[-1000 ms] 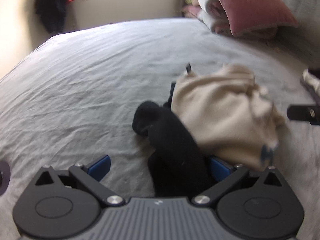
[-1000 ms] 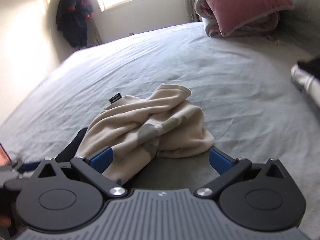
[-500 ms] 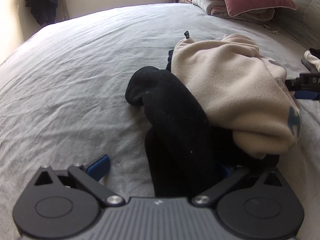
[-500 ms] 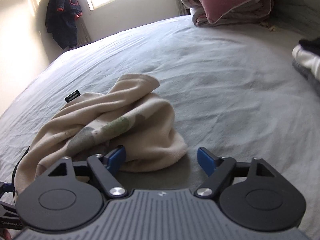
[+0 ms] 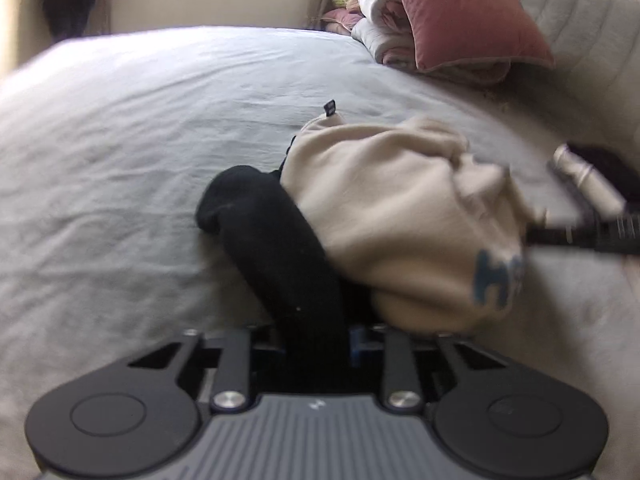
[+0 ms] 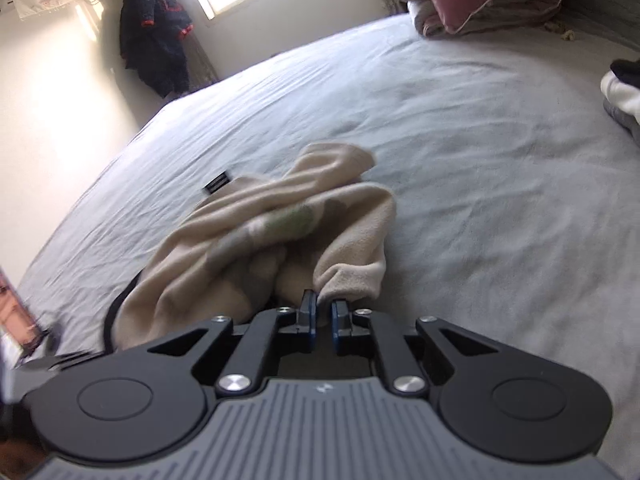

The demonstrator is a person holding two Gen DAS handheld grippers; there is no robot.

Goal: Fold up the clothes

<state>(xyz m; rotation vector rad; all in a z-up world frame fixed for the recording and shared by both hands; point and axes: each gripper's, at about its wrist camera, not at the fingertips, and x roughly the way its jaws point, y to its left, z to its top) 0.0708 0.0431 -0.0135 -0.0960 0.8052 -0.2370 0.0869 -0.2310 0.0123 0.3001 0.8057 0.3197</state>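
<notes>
The left gripper (image 5: pixel 316 344) has just been closing, and its jaws now pinch the black sleeve (image 5: pixel 276 248) that runs between them. That sleeve is long and thick like a tube. It starts right at the jaws and stretches away up and to the left, so its long way points almost straight ahead of the gripper. It ends in a round bump on the sheet (image 5: pixel 120 152). Just to the right of the sleeve, and partly on top of it, sits the cream top (image 5: pixel 392 216). It is soft and fuzzy, all bunched in a heap, with a small black tag sticking up at its far edge and some blue letters near its close edge. Farther right, the right gripper (image 6: pixel 323 312) has also just been closing. Its blue pads are nearly together and they nip a small fold at the close edge of the cream top. From this gripper the heap lies ahead and to the left, and one loose flap sticks out farther ahead. So each gripper holds the part closest to it: black on the left, cream on the right. I think the clothes are still a messy pile and no fold is made yet. The next job is likely to lift and pull the pieces apart so they can lie flat.
</notes>
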